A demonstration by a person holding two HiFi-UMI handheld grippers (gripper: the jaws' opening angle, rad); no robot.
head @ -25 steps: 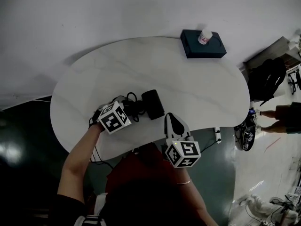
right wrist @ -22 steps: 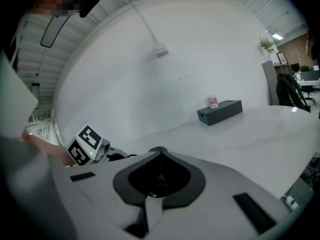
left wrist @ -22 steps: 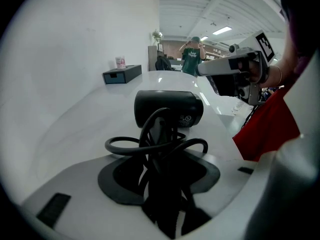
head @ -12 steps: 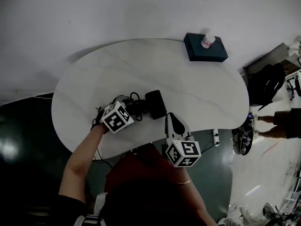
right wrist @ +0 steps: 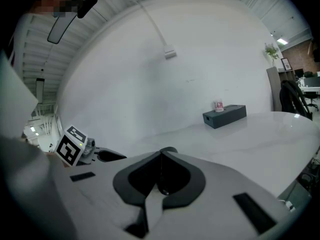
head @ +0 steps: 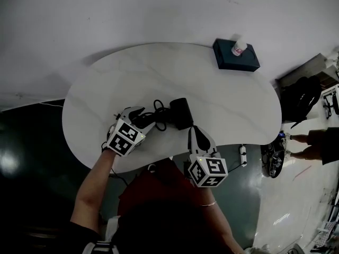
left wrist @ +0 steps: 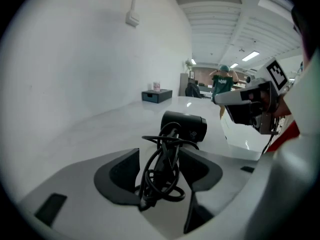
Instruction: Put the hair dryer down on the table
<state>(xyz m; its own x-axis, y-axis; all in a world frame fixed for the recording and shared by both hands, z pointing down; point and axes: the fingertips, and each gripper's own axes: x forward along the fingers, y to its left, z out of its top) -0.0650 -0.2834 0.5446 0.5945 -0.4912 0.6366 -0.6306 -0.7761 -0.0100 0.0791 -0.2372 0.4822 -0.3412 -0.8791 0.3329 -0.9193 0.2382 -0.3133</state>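
The black hair dryer (head: 180, 114) lies on the white oval table (head: 228, 102), its black cord (head: 158, 111) bunched round the handle. My left gripper (head: 142, 120) is at the handle end. In the left gripper view the handle and cord (left wrist: 162, 166) stand between the jaws, which are opening, and the pads (left wrist: 122, 171) do not press on them; the dryer's head (left wrist: 184, 125) points away. My right gripper (head: 195, 133) hangs over the table's near edge, shut and empty, its tips (right wrist: 161, 176) meeting. The left gripper (right wrist: 75, 146) shows at the left of the right gripper view.
A dark tissue box (head: 236, 56) with a small white bottle (head: 239, 47) on it stands at the table's far right edge. A power strip (head: 243, 153) lies on the floor by the right side. A person (left wrist: 222, 84) stands far off in the room.
The left gripper's jaws have spread apart around the dryer's handle, and the gripper has drawn back a little toward me. The right gripper has stayed still.
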